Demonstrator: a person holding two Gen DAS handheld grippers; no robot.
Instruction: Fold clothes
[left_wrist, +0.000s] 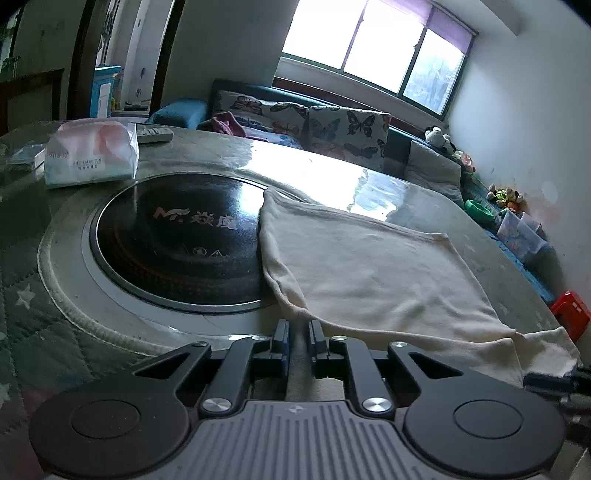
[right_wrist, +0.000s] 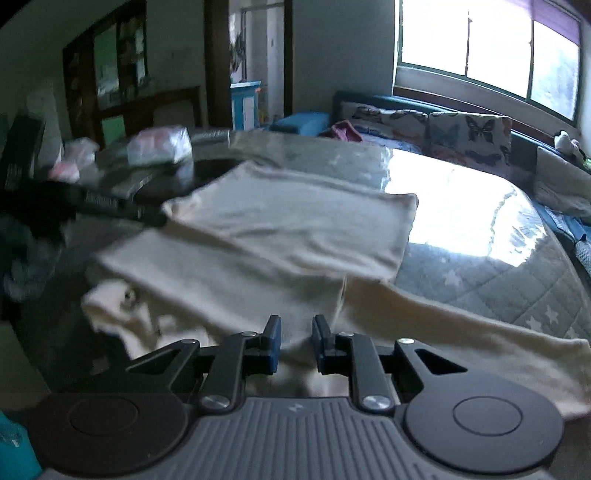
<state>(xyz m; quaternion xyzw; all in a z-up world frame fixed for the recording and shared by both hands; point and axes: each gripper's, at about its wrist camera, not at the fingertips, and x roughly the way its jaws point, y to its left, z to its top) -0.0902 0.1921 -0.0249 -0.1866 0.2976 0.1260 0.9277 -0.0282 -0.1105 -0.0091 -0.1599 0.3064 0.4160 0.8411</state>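
I have both claws low over the round table (left_wrist: 207, 155), each pinching the near edge of the cream garment (left_wrist: 369, 266). The left gripper (left_wrist: 298, 334) has its jaws drawn close with a ridge of cream fabric running between them; the right gripper (right_wrist: 296, 334) looks the same, cloth bunched between its blue pads (right_wrist: 274, 343), though that view is blurred. The garment lies spread on the table's right half, its far left corner overlapping the black induction hob (left_wrist: 177, 240), with 1 panel already turned over on top in the right view. I judge it light, limp knit: it will sag, stretch and drag, not hold a shape. I would keep both holds on the hem, well apart, so the edge lifts taut. The tissue pack (left_wrist: 90, 155) sits well clear beyond the hob.
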